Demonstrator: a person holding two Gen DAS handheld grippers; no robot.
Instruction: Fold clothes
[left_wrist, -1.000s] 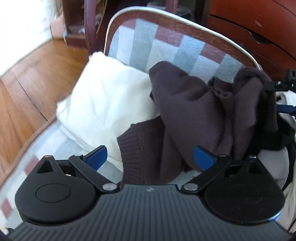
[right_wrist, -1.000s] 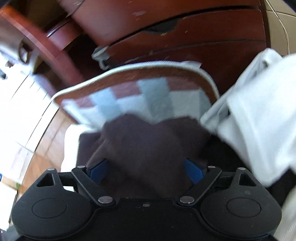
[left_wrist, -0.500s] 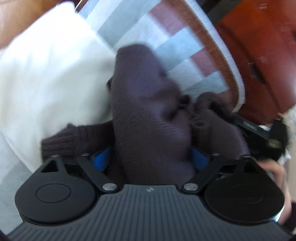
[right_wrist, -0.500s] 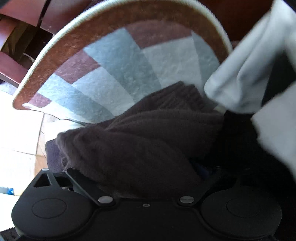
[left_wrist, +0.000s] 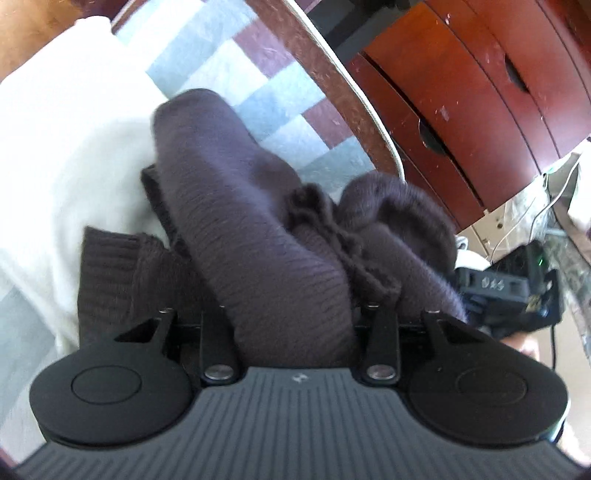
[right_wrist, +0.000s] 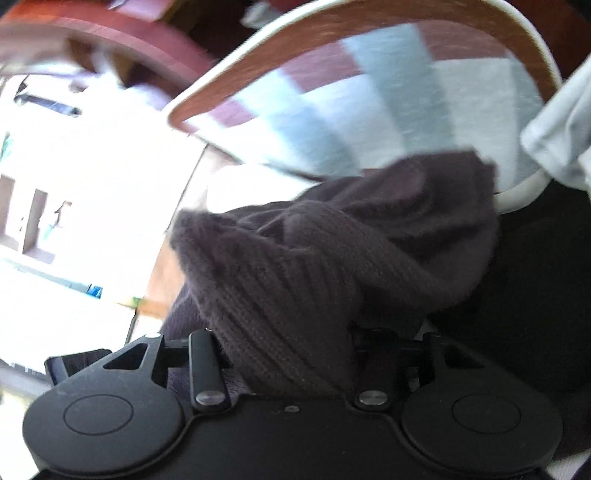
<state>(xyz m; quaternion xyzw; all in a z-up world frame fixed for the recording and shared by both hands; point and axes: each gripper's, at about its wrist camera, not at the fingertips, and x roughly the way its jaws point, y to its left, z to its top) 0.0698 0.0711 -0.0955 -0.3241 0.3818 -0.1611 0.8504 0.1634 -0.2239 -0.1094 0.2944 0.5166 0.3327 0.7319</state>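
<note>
A dark purple-brown knitted sweater (left_wrist: 255, 229) hangs bunched between both grippers above a checkered rug. In the left wrist view my left gripper (left_wrist: 295, 325) is shut on a thick fold of the sweater, whose ribbed cuff (left_wrist: 118, 273) droops at the left. In the right wrist view my right gripper (right_wrist: 291, 354) is shut on another bunch of the same sweater (right_wrist: 332, 266). The fingertips of both grippers are buried in the knit. The right gripper's black body (left_wrist: 509, 291) shows at the right edge of the left wrist view.
A checkered rug (left_wrist: 266, 74) with a brown border lies beneath. A white cloth (left_wrist: 66, 155) is spread on it at the left. A red-brown wooden dresser (left_wrist: 480, 96) stands beyond the rug. A pale grey garment (right_wrist: 561, 140) hangs at the right of the right wrist view.
Both grippers went from open to shut on the sweater. The sweater has been lifted and bunched up, and both views have tilted and swung.
</note>
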